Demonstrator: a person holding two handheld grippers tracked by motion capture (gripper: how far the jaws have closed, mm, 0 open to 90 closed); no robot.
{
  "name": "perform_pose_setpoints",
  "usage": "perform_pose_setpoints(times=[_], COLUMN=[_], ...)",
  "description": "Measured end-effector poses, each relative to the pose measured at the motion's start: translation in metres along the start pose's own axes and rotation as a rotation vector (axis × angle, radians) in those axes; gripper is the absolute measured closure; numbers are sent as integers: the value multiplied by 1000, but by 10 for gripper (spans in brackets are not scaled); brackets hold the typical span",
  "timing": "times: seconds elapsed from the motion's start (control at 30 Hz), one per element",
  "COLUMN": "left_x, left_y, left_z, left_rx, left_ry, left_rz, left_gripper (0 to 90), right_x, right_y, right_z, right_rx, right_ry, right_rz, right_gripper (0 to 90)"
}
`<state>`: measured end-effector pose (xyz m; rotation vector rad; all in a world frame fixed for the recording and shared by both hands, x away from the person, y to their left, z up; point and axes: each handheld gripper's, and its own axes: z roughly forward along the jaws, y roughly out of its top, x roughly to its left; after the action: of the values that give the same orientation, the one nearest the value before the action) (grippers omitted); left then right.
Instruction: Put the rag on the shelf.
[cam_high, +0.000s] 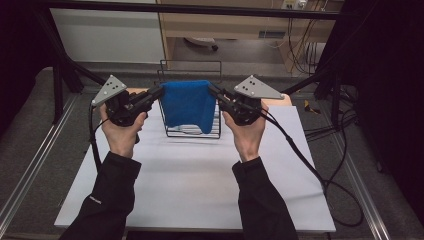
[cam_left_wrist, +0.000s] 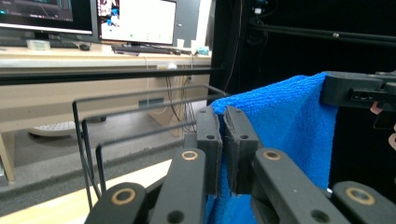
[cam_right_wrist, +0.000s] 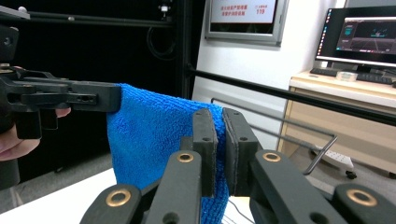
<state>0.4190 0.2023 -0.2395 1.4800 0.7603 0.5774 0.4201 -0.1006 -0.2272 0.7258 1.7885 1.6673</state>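
Blue towel (cam_high: 187, 104) above white table (cam_high: 195, 185), dark room

The blue cloth (cam_high: 187, 104) at the middle is looking soft and fuzzy. The rack (cam_high: 192, 131) is showing thin, dark metal wire. The white table (cam_high: 200, 185) is looking smooth and matt.
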Motion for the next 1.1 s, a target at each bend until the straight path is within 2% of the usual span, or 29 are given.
perform_pose_setpoints(times=[0.3, 0.47, 0.57, 0.83, 1.1], left_x=[0, 3, 3, 5, 9], left_y=[21, 33, 40, 58, 74], left_z=[4, 5, 6, 15, 22], left_rx=[-46, -70, -77, -99, -114], left_ry=[14, 18, 25, 35, 52], left_rz=[22, 15, 26, 27, 45], left_gripper=[853, 853, 853, 853, 852], right_x=[-4, -4, -4, -13, -21], right_y=[13, 26, 31, 49, 63], right_z=[3, 7, 8, 16, 25], right_rx=[-41, -66, -75, -99, -114], right_ry=[-12, -21, -27, -50, -65], right_rz=[0, -19, -25, -31, -42], right_gripper=[850, 850, 850, 850, 850])
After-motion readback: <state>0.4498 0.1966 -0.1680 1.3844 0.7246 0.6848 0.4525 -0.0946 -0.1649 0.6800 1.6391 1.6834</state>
